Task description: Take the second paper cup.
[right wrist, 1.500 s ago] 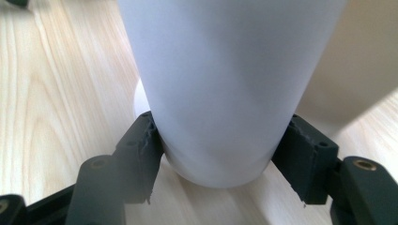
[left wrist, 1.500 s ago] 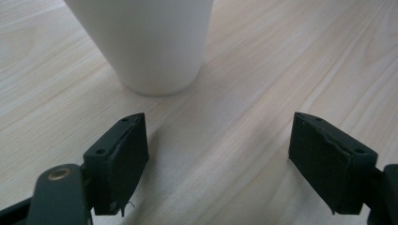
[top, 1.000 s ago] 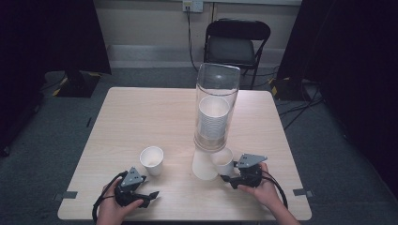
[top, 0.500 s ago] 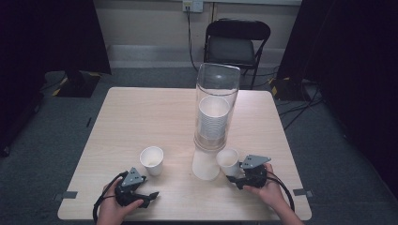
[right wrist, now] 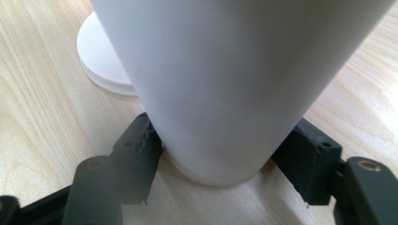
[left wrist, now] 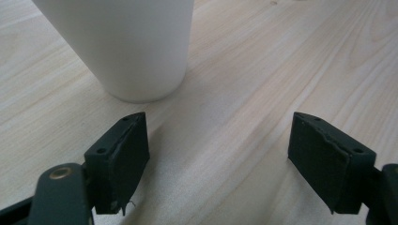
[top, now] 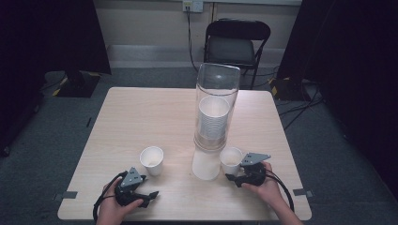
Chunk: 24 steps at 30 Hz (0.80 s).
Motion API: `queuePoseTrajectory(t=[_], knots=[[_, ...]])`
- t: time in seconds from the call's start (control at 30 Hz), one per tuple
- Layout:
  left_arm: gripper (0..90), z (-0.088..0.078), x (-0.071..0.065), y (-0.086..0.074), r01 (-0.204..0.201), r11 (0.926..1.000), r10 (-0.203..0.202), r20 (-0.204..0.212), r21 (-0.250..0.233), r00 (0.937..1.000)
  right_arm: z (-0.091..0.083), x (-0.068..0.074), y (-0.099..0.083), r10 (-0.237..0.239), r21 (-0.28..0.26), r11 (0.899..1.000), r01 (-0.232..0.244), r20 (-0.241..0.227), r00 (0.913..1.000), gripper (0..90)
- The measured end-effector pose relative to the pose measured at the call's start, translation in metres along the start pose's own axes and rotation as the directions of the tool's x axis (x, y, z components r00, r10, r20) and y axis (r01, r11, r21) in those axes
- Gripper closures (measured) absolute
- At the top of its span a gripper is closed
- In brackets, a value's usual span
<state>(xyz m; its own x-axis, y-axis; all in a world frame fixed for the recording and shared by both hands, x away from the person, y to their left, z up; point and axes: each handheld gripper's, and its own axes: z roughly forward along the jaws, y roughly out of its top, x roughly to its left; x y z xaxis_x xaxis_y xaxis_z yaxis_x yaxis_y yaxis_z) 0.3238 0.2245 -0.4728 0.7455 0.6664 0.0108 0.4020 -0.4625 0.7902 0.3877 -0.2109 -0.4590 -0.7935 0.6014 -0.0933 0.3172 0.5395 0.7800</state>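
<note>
your right gripper (right wrist: pixel 220 161) was closed on the foot of the small white paper cup (right wrist: pixel 225 70). both black pads sat against its wall, low down by the table, and the jaws had just been easing open with the cup between them. that cup stood upright just to the right of the tall clear plastic cylinder dispenser (top: pixel 217 93), close beside the dispenser's white round base (top: pixel 205 164).

to finish the set-down well, you needed the cup's bottom flat on the pale wooden table (top: pixel 141 112) before the pads let go. you needed to open both jaws evenly and draw the gripper straight back toward yourself, not sideways. a paper cup this light would likely tip or slide if one pad dragged on it, and the dispenser base was close enough to be knocked.

your left gripper (left wrist: pixel 218 140) rested wide open with nothing between its jaws, down at the near edge, well to the left of the dispenser. a second white paper cup (top: pixel 151 161) stood upright just ahead of it, left of the dispenser base and apart from it. a stack of white cups (top: pixel 213 119) sat inside the cylinder.

compared with a second earlier, your right hand and its cup had shifted a little to the right, away from the dispenser base. the left gripper, the second cup and the dispenser had stayed where they were.
</note>
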Motion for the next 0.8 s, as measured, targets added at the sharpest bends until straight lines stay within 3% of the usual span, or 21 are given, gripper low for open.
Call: queuePoseTrajectory(t=[0.1, 0.2, 0.8], knots=[[20.1, 0.001, 0.000, -0.002, -0.027, 0.9996, 0.027, -0.007, -0.010, 0.9996, -0.002, -0.001, -0.001, 0.002, 0.013, 1.000, -0.002, 0.007, 1.0000, 25.8], [20.1, 0.002, 0.000, -0.002, -0.029, 0.9994, 0.029, -0.013, -0.017, 0.9995, -0.005, -0.002, -0.002, 0.012, 0.015, 1.000, -0.012, 0.021, 0.9997, 22.1], [19.9, 0.003, 0.000, -0.001, -0.040, 0.9992, 0.040, -0.020, -0.007, 0.9990, -0.026, -0.005, -0.006, 0.032, -0.006, 0.999, -0.032, 0.029, 0.9991, 18.6]])
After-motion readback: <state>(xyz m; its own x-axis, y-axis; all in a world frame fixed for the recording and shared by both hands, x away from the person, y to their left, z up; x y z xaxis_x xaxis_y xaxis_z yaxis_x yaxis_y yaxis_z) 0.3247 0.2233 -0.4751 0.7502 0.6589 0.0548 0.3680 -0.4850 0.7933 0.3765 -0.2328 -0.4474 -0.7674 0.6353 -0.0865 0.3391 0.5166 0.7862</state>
